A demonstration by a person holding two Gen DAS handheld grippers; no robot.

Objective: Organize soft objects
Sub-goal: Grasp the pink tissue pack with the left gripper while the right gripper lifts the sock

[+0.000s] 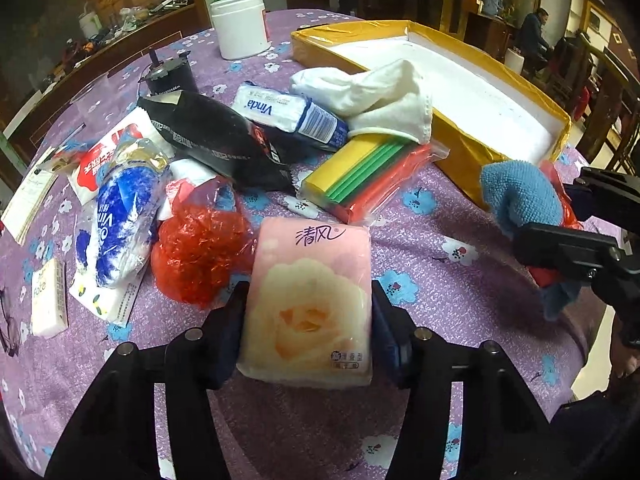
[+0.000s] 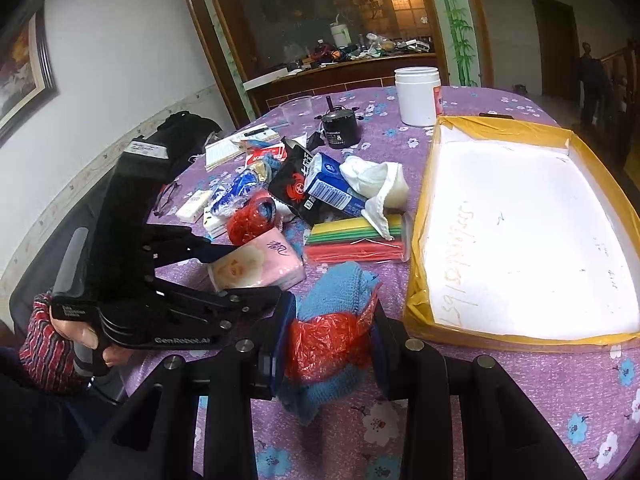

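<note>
A pink tissue pack (image 1: 308, 300) printed with a rose lies on the purple flowered tablecloth (image 1: 440, 300). My left gripper (image 1: 308, 286) is shut on it, one pad against each long side. In the right wrist view the same pink tissue pack (image 2: 260, 260) sits between the left gripper's (image 2: 256, 270) black fingers. My right gripper (image 2: 332, 344) is shut on a blue knitted cloth (image 2: 340, 284) bundled with red crinkled plastic (image 2: 324, 340), just above the table. From the left wrist view that blue knitted cloth (image 1: 520, 196) hangs in the right gripper (image 1: 550, 212) beside the yellow box.
An open yellow box (image 2: 416, 280) with a white floor stands to the right. A pile behind the pack holds a Vinda tissue pack (image 1: 288, 114), white cloth (image 1: 380, 96), black snack bag (image 1: 216, 140), coloured strips in a bag (image 1: 360, 176) and red plastic (image 1: 196, 252). A white jar (image 1: 240, 24) stands farther back.
</note>
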